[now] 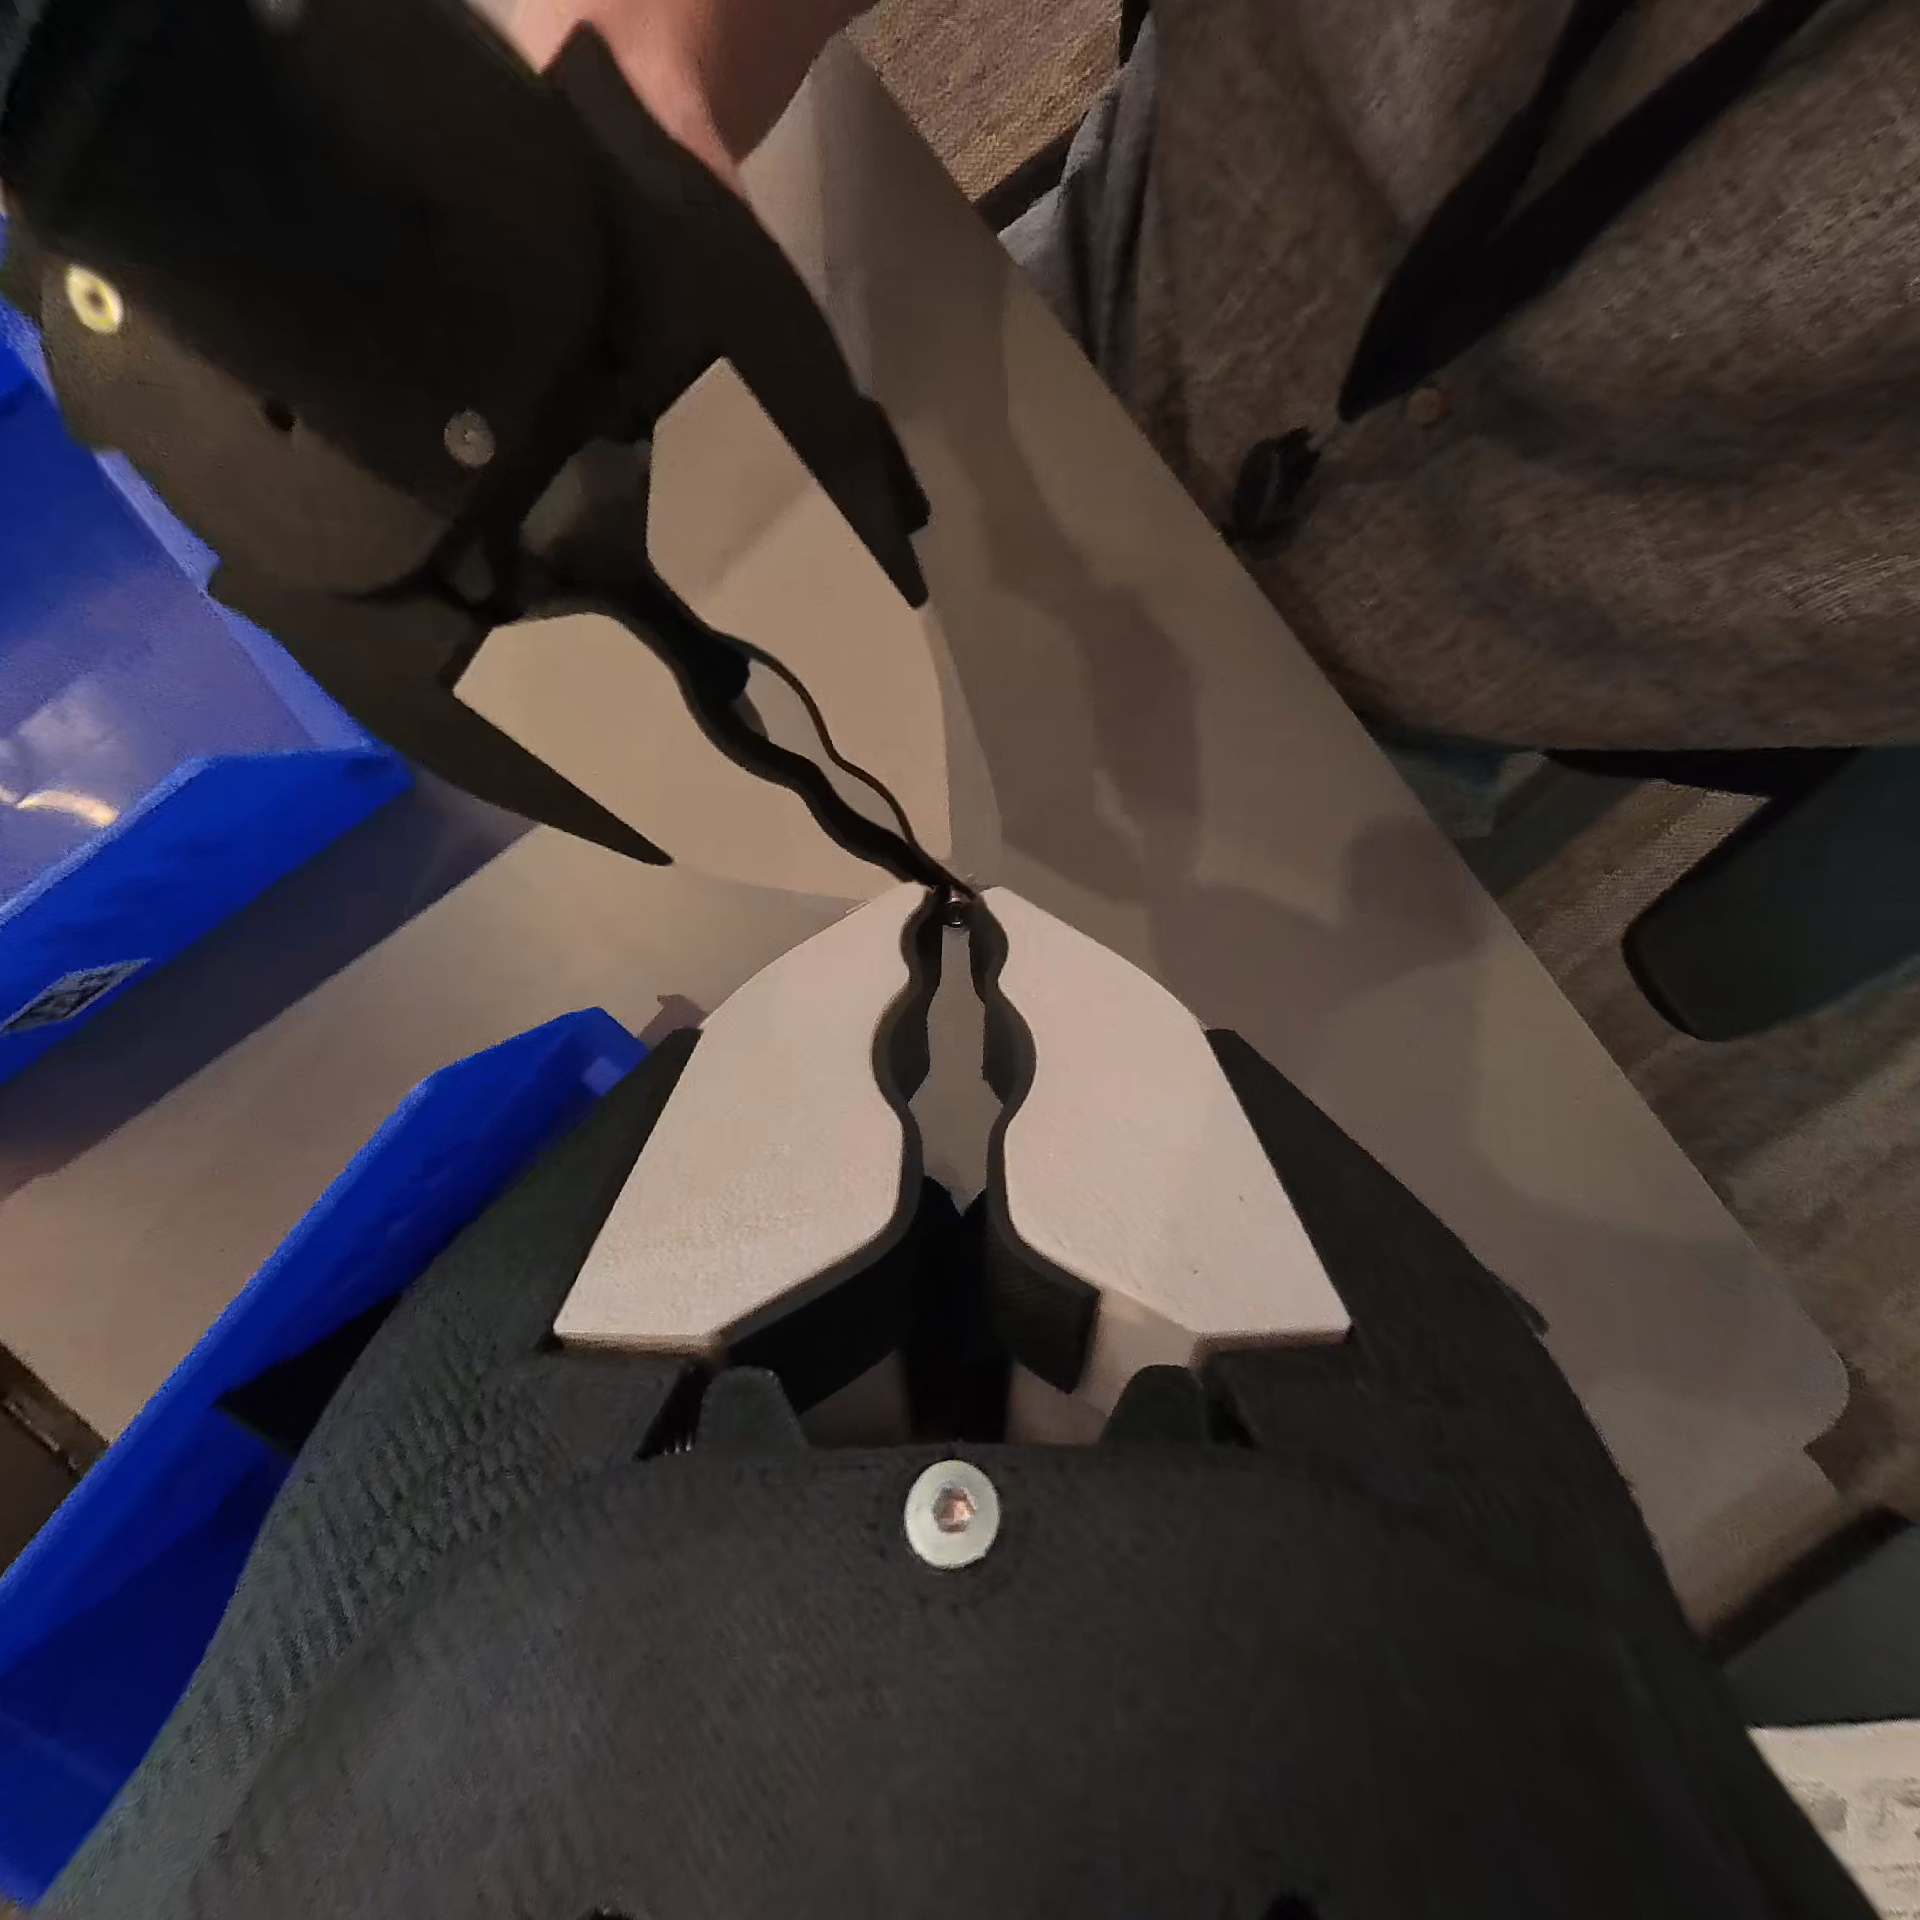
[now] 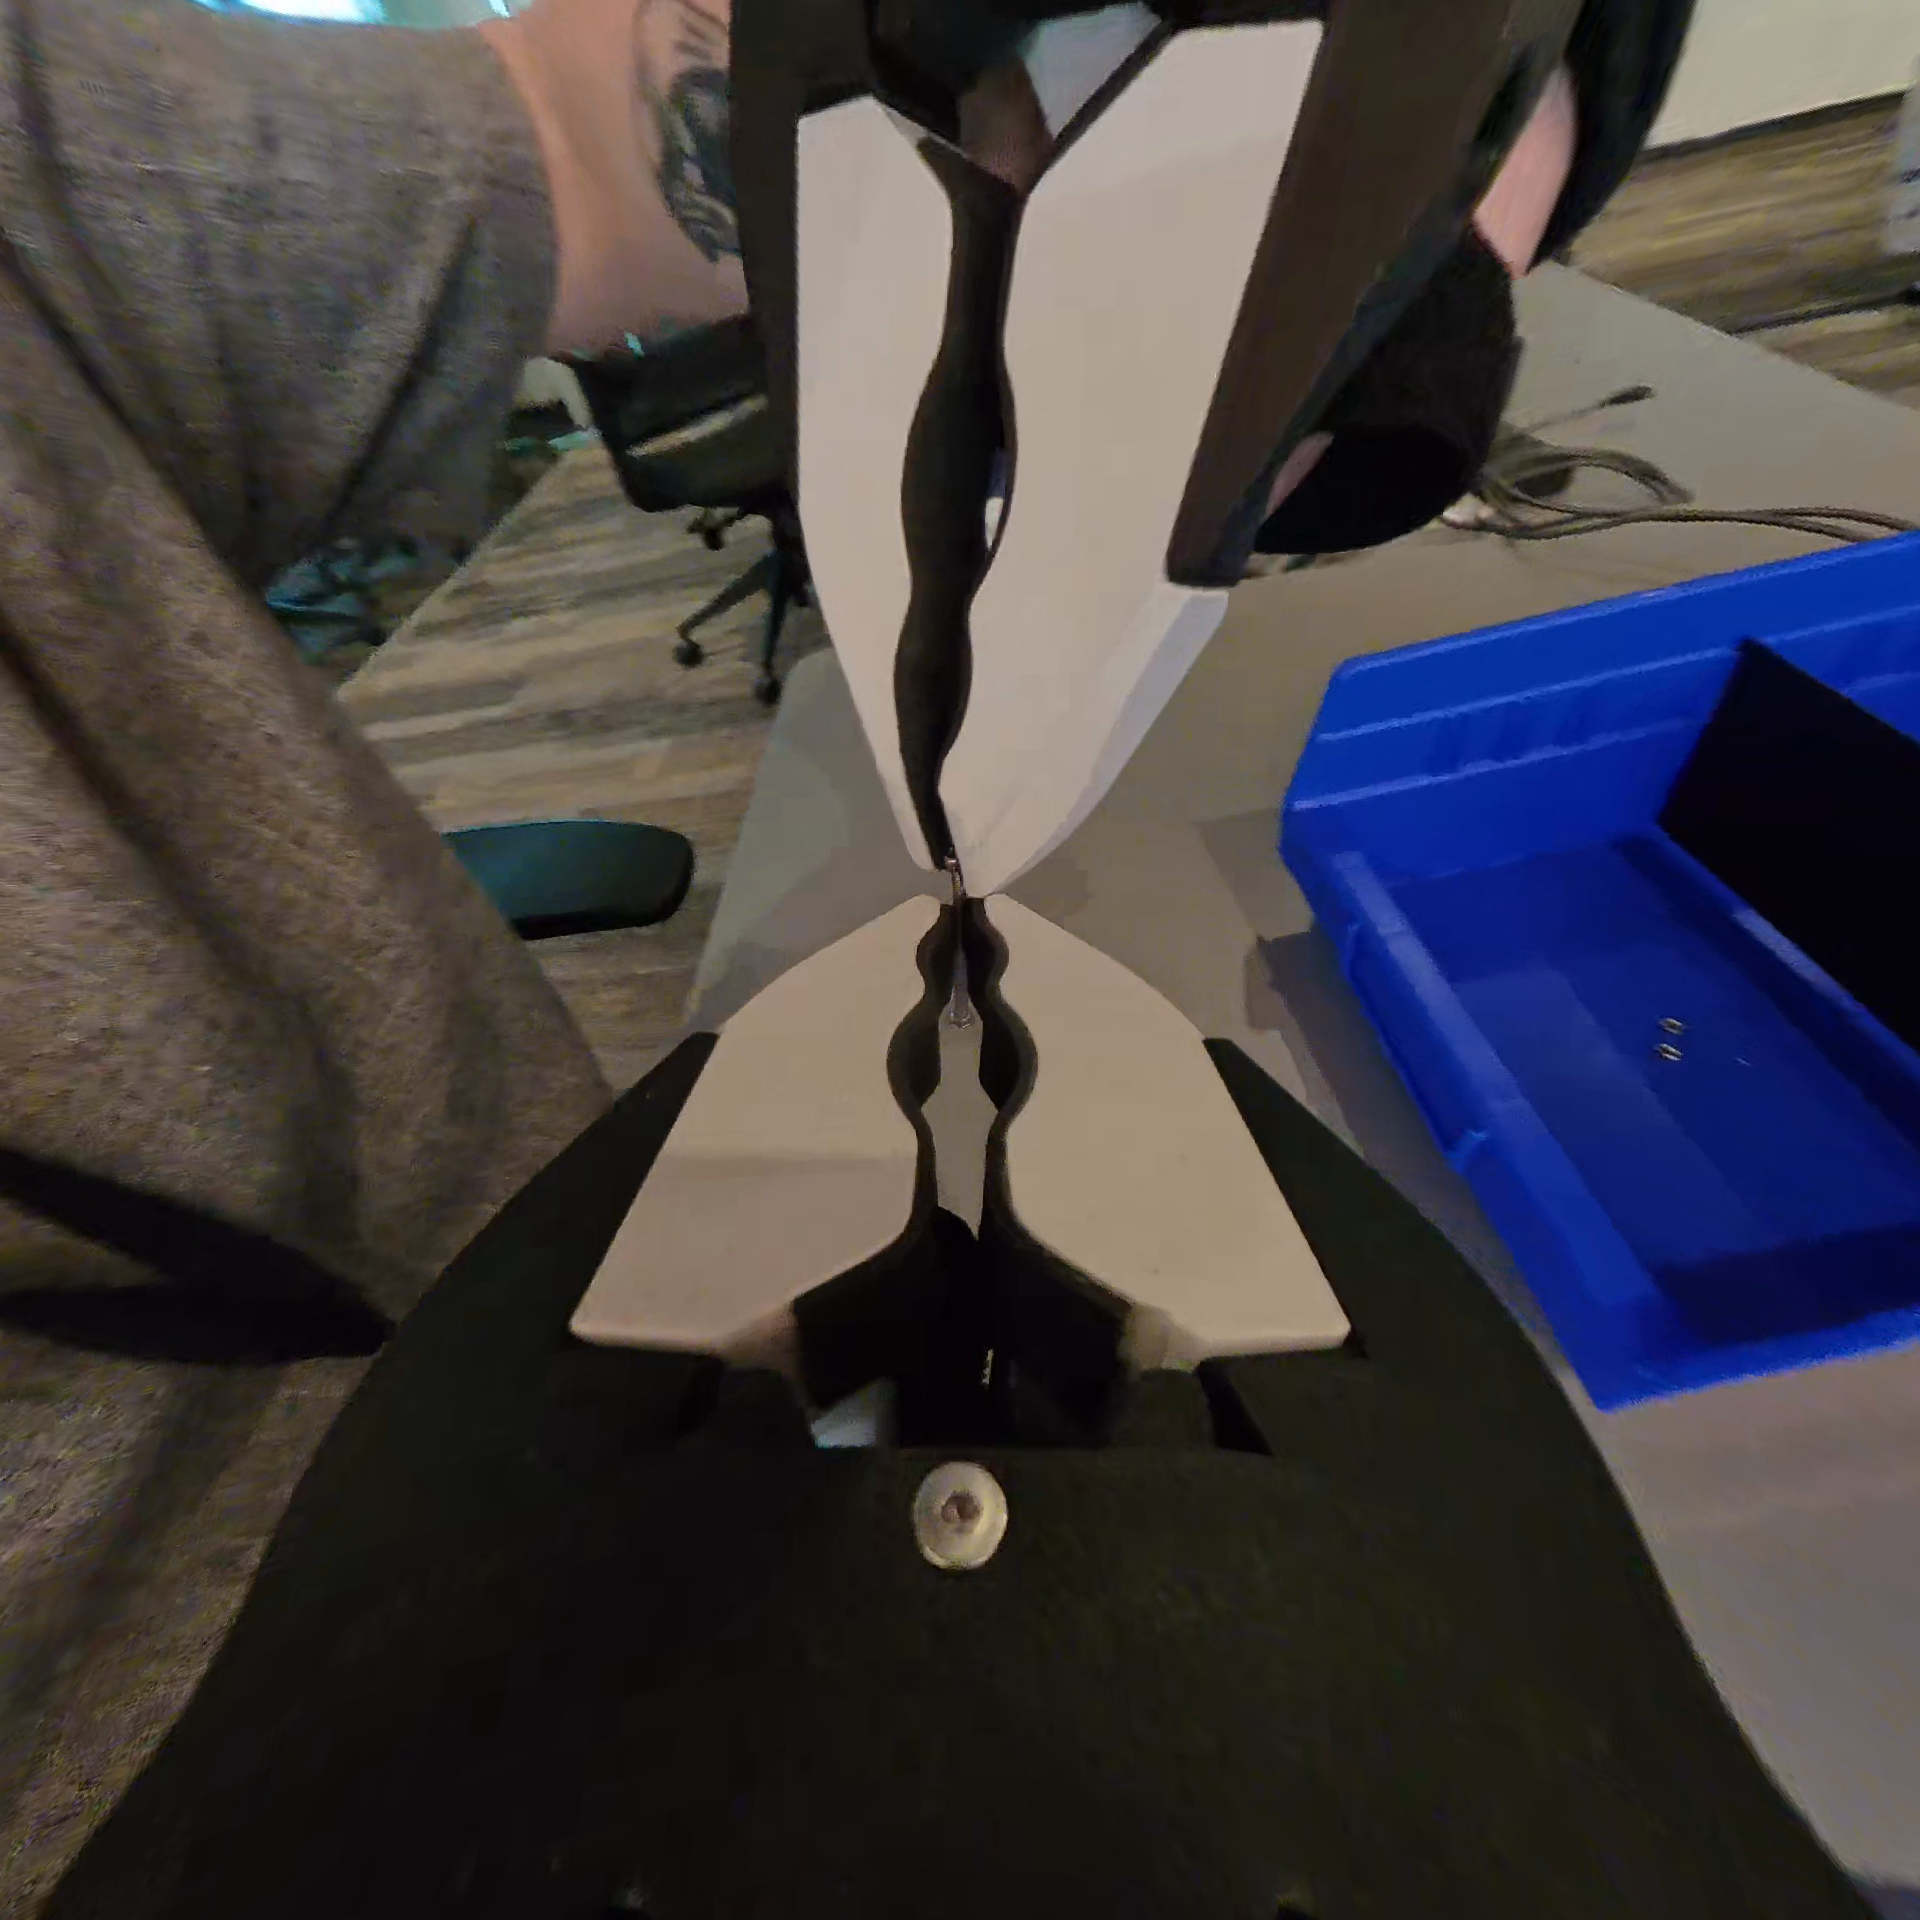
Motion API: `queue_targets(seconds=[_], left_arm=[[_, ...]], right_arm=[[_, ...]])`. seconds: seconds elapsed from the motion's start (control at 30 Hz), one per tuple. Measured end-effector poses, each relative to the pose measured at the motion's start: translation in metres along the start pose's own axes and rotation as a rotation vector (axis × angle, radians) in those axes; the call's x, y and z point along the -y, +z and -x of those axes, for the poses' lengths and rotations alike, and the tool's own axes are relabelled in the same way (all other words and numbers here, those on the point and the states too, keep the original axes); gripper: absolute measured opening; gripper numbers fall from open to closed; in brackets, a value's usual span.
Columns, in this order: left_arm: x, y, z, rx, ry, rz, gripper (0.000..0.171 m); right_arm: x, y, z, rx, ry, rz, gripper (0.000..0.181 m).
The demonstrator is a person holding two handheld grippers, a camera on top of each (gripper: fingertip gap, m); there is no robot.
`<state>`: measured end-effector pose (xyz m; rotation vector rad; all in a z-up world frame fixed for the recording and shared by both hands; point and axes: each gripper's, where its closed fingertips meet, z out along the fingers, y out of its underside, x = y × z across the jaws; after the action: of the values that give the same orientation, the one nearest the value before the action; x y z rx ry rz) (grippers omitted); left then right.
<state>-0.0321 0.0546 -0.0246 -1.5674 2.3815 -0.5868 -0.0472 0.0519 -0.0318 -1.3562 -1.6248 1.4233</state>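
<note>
My two grippers meet tip to tip above the grey table (image 2: 1299,727). My right gripper (image 2: 957,906) is shut on a thin small metal screw (image 2: 957,1003), which lies along its fingers and sticks out past the tips. My left gripper (image 1: 954,902) is shut on a small dark metal piece (image 1: 954,912) at its fingertips. In the right wrist view the left gripper (image 2: 948,847) comes down from above and pinches the screw's far end. In the left wrist view the right gripper (image 1: 930,871) comes in from the upper left.
A blue bin (image 2: 1558,935) with a black divider (image 2: 1818,831) holds two small metal parts (image 2: 1670,1039). More blue bins (image 1: 208,831) stand to the left. A person in a grey garment (image 1: 1558,416) sits close. An office chair (image 2: 717,488) and cables (image 2: 1621,499) lie beyond. Only a small space, under 4 cm, lies between the two pairs of fingers.
</note>
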Motion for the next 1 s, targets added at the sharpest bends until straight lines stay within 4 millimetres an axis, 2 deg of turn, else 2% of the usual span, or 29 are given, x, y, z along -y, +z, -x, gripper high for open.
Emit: queue_targets(seconds=[0.33, 0.53, 0.73, 1.0], left_arm=[[0.033, -0.007, -0.017, -0.001, 0.195, -0.048, 0.005], [0.055, -0.015, -0.033, -0.053, 0.267, -0.17, 0.005], [0.05, -0.019, -0.024, 0.004, 0.211, -0.167, 0.006], [0.045, -0.028, -0.02, 0.039, 0.124, -0.171, 0.015]], right_arm=[[0.016, -0.011, 0.043, 0.477, 0.096, -0.161, 0.002], [0.028, -0.017, 0.073, 0.744, 0.111, -0.196, 0.002], [0.033, -0.018, 0.062, 0.692, 0.13, -0.24, 0.002], [0.034, -0.017, 0.047, 0.569, 0.118, -0.244, 0.002]])
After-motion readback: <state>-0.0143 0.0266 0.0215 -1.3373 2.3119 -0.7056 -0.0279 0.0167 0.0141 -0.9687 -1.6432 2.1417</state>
